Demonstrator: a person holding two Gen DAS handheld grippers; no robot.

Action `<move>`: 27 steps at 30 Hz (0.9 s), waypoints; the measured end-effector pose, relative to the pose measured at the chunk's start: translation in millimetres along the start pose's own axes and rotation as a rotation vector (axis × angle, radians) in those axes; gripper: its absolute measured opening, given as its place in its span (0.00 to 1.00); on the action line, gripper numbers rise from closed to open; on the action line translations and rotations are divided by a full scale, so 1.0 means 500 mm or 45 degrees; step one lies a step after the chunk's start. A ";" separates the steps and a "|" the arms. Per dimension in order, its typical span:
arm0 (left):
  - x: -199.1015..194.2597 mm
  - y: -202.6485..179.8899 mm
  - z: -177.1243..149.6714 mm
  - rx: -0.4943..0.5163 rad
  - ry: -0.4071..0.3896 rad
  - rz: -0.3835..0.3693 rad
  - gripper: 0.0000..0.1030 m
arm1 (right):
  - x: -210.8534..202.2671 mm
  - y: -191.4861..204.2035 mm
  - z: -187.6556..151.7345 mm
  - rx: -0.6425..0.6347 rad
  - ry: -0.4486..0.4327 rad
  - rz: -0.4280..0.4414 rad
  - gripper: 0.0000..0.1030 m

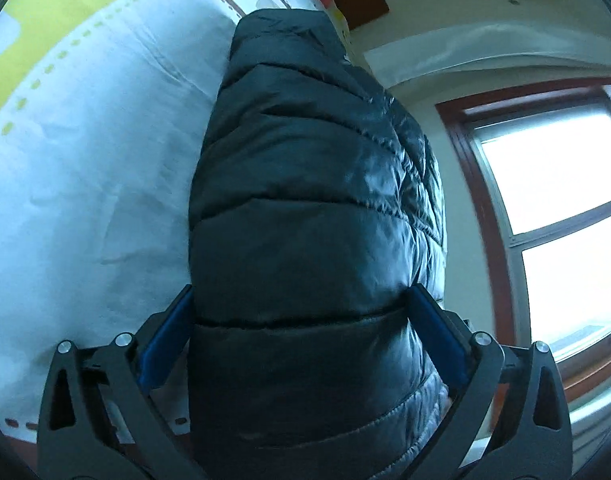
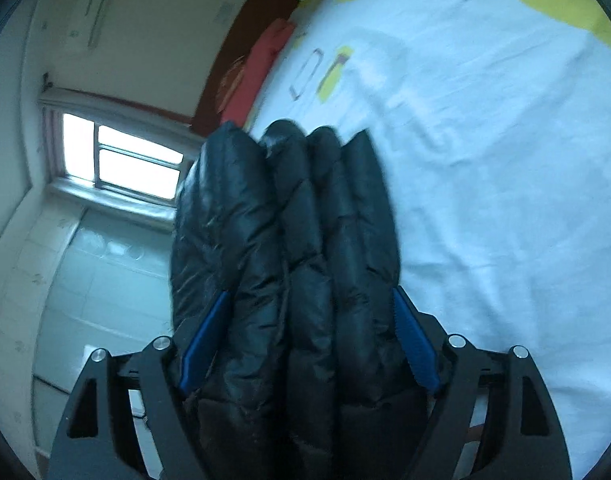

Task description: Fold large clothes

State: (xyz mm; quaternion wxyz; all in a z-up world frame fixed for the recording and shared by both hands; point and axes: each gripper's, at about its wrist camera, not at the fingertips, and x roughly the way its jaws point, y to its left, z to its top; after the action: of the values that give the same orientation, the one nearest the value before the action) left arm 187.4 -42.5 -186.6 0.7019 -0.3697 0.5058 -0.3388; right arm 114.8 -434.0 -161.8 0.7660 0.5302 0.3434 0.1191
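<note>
A black quilted puffer jacket [image 1: 305,208] fills the middle of the left wrist view. My left gripper [image 1: 301,312] is shut on a thick fold of it, blue pads pressed on both sides. In the right wrist view the same jacket [image 2: 289,240] shows as several stacked folded layers. My right gripper [image 2: 309,320] is shut on that bundle, its blue pads squeezing the outer layers. Both grippers hold the jacket above a bed with a white sheet with yellow patterns [image 1: 85,184] [image 2: 485,200].
A red pillow [image 2: 261,68] lies at the head of the bed, against a dark brown headboard [image 2: 241,56]. A window with a brown frame [image 1: 545,208] is in the wall beside the bed. It also shows in the right wrist view [image 2: 121,160].
</note>
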 end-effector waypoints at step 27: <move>-0.077 -0.108 0.032 0.189 -0.104 0.014 0.91 | 0.113 0.134 -0.047 -0.156 -0.005 0.083 0.40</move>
State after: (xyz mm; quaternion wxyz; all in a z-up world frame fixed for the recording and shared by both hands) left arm 187.1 -33.8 -119.1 0.7492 -0.3275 0.4523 -0.3561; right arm 153.1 -358.7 -129.3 0.7933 0.4935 0.3166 0.1639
